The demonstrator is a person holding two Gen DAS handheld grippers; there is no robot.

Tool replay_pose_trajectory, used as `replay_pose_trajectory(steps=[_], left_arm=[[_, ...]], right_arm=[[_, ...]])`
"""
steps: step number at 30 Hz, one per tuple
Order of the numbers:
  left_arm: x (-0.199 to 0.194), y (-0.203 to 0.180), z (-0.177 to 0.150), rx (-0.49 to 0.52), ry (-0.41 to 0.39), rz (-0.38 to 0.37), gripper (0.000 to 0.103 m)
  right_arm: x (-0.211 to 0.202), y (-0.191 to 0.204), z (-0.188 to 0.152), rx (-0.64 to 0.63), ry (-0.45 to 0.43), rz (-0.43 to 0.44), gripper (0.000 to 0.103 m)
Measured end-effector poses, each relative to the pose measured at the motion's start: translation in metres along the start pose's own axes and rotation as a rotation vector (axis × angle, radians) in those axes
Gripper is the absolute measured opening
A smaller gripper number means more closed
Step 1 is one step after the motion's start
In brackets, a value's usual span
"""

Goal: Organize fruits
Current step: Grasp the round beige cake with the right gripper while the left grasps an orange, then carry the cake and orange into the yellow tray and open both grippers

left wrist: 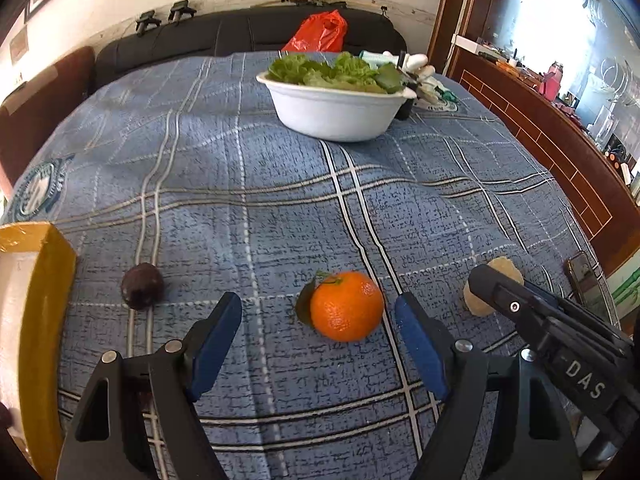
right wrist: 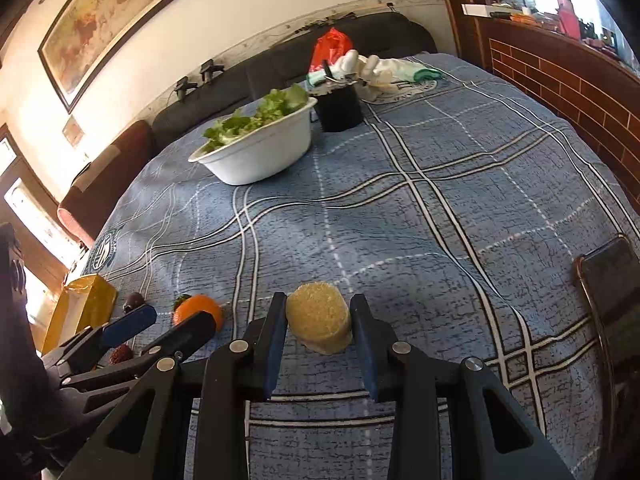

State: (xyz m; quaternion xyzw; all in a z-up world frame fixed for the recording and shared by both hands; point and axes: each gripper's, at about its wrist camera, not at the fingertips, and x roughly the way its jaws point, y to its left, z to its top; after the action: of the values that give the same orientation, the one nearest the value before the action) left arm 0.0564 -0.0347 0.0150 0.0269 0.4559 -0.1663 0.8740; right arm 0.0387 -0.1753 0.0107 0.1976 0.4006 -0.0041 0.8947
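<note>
In the left wrist view the left gripper [left wrist: 318, 320] is standing open over the blue plaid cloth [left wrist: 248, 184], its blue pads wide apart, and the orange [left wrist: 346, 306] is lying on the cloth between them, nearer the right-hand pad and touching neither. The fruit is sitting a little right of centre in the lower half of the frame, its green leaf pointing toward the left. It is round, so no long axis is governing the approach; what matters, I judge, is that the jaws need centring on it before closing.

In the right wrist view the right gripper [right wrist: 319, 316] is closing around a pale yellow, rough-skinned fruit slice [right wrist: 320, 322] at lower centre; the pads are sitting right against its two sides, so it looks gripped (whether it is lifted off the cloth I cannot tell).

A dark round fruit [left wrist: 142, 286] is lying at lower left, near the yellow box [left wrist: 48, 280] at the left edge, which is probably where the fruit is going. The left hand is plainly the nearer one to the orange.
</note>
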Motion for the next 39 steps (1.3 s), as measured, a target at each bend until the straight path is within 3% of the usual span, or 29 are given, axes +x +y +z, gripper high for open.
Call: replay_pose_trajectory(steps=[1, 3, 5, 12, 23, 30, 39], left_arm=[[0.003, 0.0, -0.001, -0.005, 0.008, -0.008, 0.078], [0.006, -0.002, -0.003, 0.0, 0.013, -0.01, 0.064], [0.004, -0.004, -0.004, 0.017, 0.006, 0.014, 0.034], [-0.013, 0.01, -0.009, -0.055, -0.006, 0.021, 0.034], [-0.086, 0.035, -0.037, -0.148, -0.1, 0.027, 0.035], [-0.133, 0.046, -0.072, -0.137, -0.174, 0.126, 0.035], [-0.184, 0.092, -0.104, -0.239, -0.231, 0.136, 0.035]], right_arm=[[0.0, -0.002, 0.001, 0.014, 0.005, 0.009, 0.035], [0.001, -0.005, 0.002, 0.026, 0.007, 0.017, 0.035], [0.001, -0.003, 0.001, 0.018, 0.005, 0.017, 0.035], [-0.003, 0.003, -0.001, -0.004, -0.012, 0.007, 0.035], [-0.003, 0.003, -0.003, -0.003, -0.023, -0.009, 0.034], [-0.008, 0.003, -0.004, 0.021, -0.039, -0.035, 0.034], [-0.052, 0.047, -0.035, -0.065, -0.024, 0.016, 0.035]])
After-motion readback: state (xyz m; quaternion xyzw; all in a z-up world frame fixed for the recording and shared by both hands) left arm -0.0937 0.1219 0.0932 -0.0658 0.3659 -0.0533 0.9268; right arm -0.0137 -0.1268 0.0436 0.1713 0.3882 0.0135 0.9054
